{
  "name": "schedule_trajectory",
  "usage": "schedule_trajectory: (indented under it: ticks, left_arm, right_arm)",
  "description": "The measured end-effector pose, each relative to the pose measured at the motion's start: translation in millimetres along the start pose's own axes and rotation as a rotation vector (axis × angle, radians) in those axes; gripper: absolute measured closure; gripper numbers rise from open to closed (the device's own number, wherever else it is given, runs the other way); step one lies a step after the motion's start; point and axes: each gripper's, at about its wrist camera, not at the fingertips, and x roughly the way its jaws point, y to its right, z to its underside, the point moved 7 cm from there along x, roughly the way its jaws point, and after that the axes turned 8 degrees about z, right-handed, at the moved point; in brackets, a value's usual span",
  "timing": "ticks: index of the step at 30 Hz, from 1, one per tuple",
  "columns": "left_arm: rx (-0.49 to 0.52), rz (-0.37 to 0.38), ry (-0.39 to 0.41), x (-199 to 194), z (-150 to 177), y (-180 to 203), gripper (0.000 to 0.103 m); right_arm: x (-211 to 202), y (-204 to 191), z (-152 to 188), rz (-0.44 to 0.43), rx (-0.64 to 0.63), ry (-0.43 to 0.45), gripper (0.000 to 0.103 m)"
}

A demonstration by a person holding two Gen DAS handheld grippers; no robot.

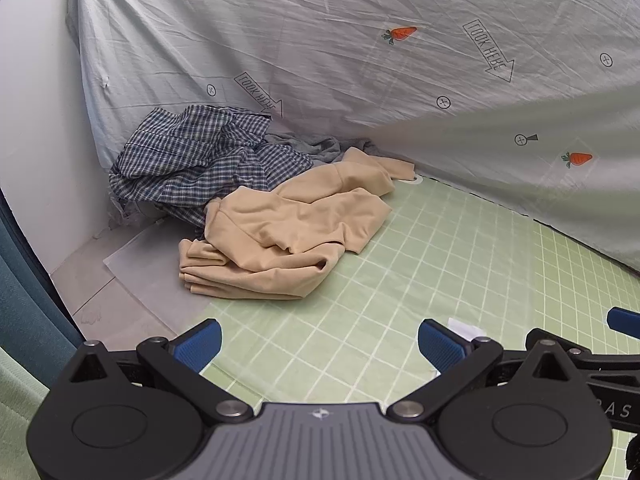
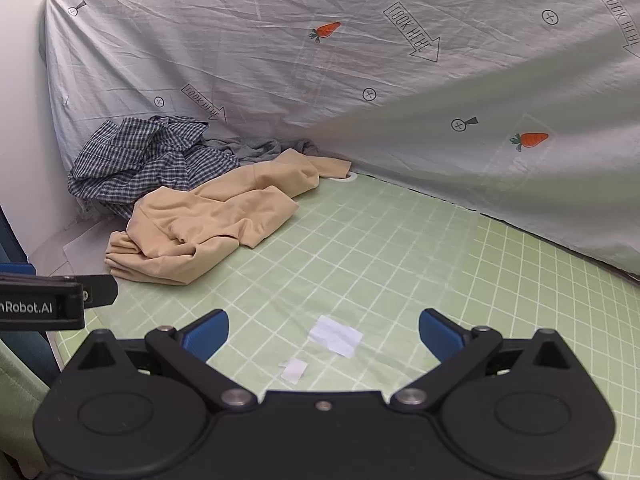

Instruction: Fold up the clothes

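Note:
A crumpled beige garment [image 1: 288, 232] lies on the green checked sheet [image 1: 440, 264], ahead and left of my left gripper [image 1: 320, 346], which is open and empty. Behind it sits a heap of blue-white plaid cloth [image 1: 192, 160] and a bit of grey cloth [image 1: 316, 146]. In the right wrist view the beige garment [image 2: 208, 220] lies far left of my right gripper [image 2: 324, 334], which is open and empty above the sheet [image 2: 400, 264]. The plaid heap [image 2: 136, 156] is behind it. The left gripper's side [image 2: 44, 302] shows at the left edge.
A grey sheet printed with carrots and arrows [image 1: 360, 60] hangs as a backdrop behind the clothes. Two white paper scraps [image 2: 336, 336] lie on the green sheet between the right fingers. A white wall [image 1: 36, 140] and bare grey surface [image 1: 132, 280] are at left.

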Motion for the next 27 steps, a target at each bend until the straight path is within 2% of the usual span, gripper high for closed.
schedule_trajectory:
  ticks: [15, 27]
  left_arm:
    - [-0.003, 0.004, 0.015, -3.4, 11.3, -7.5, 0.0]
    - [0.003, 0.008, 0.01, -4.2, 6.8, -4.0, 0.0]
  right_arm:
    - [-6.2, -5.0, 2.9, 0.001, 0.003, 0.013, 0.0]
    - [-8.6, -1.3, 3.9, 0.021, 0.014, 0.015, 0.0]
